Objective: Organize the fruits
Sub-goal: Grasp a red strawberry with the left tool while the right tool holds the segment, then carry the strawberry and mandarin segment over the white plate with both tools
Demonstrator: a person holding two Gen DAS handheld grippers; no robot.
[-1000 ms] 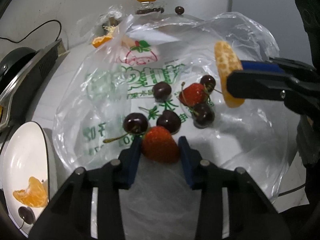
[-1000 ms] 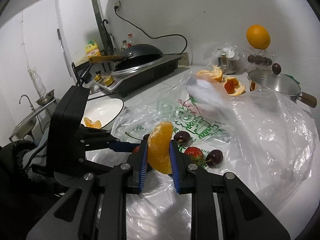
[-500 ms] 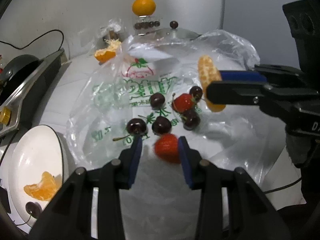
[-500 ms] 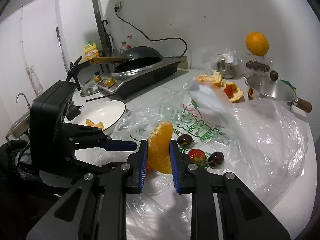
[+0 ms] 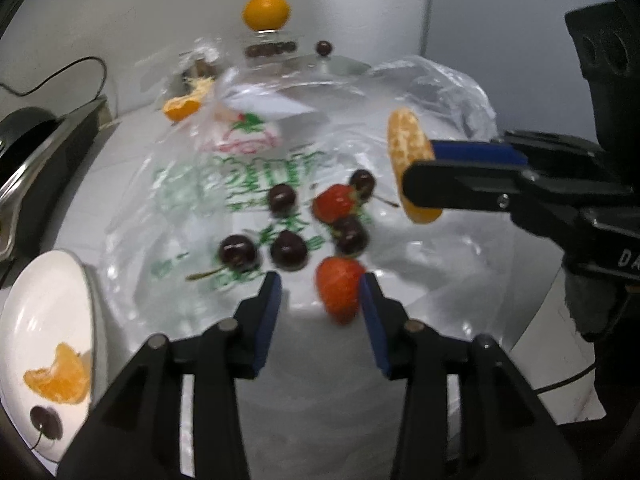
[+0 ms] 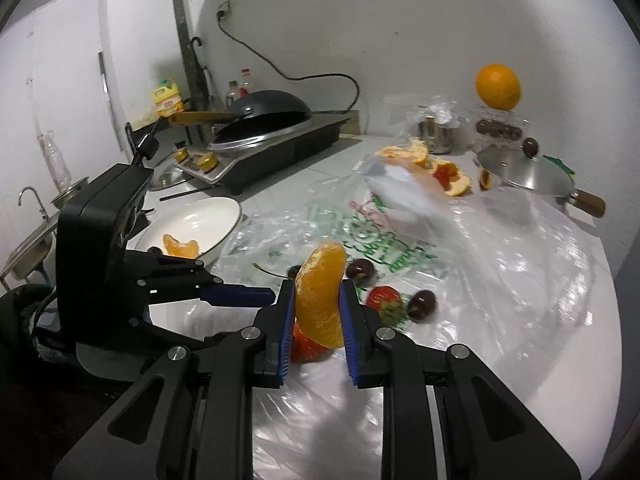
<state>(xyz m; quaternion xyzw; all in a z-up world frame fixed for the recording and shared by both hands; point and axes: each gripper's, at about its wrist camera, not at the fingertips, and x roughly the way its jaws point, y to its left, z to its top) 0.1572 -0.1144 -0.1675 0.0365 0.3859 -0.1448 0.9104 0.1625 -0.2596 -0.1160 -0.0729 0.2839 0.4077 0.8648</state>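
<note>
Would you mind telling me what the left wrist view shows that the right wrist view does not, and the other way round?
Only the left wrist view shows the left tool's open pads, which have just been opening, with a strawberry between them. Only the right wrist view shows the wok, tap, yellow bottle and pan handle. Both show the right tool shut on an orange segment, the white bowl, cherries on the plastic bag, and the whole orange.
</note>
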